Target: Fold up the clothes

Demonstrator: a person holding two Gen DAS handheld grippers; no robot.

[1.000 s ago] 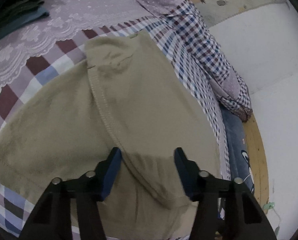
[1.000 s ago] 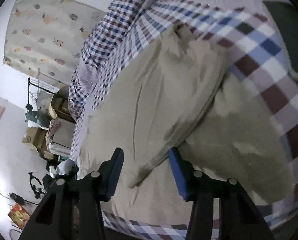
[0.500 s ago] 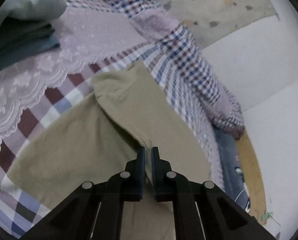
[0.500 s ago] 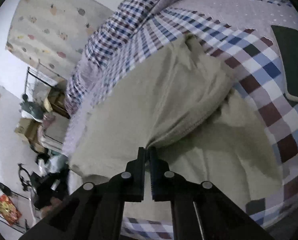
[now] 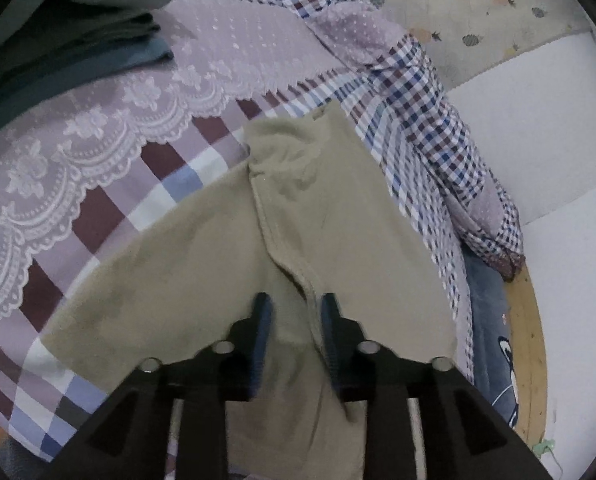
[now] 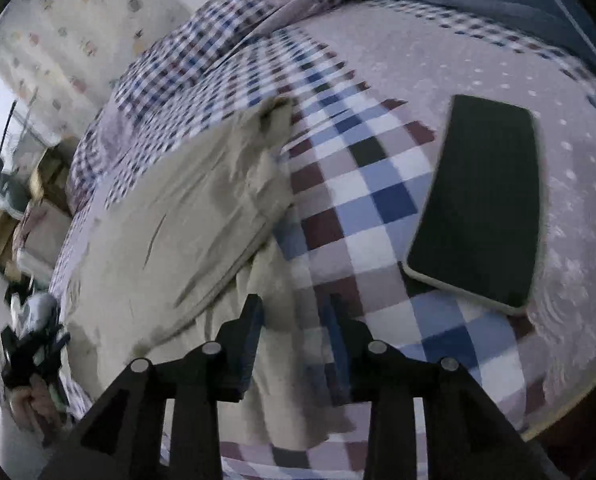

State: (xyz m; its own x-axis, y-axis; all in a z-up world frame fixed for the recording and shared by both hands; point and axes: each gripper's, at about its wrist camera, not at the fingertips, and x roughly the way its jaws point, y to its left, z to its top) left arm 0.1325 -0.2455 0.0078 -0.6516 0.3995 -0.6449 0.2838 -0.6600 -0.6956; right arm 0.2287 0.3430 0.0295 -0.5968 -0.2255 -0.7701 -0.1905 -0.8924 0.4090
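Note:
A khaki garment (image 5: 329, 216) lies on the checked bedspread (image 5: 110, 216), one half folded over the other along a stitched seam. My left gripper (image 5: 296, 320) hangs open just above it, and the seam runs between its blue-padded fingers (image 5: 262, 320). In the right wrist view the same khaki garment (image 6: 170, 232) lies at the left with its folded edge raised. My right gripper (image 6: 294, 320) is open over the garment's right edge, where it meets the checked bedspread (image 6: 361, 208). Neither gripper holds cloth.
A black phone (image 6: 477, 200) lies on the bedspread to the right of the garment. Folded dark clothes (image 5: 58, 40) are stacked at the far left on a lace cloth (image 5: 138, 96). A bunched checked quilt (image 5: 417, 92) borders the bed's right edge, with floor (image 5: 569, 280) beyond.
One second ago both grippers were open; half a second ago both were shut on the garment's fold. Now both have opened and let it go. The right wrist view has swung right, showing the phone.

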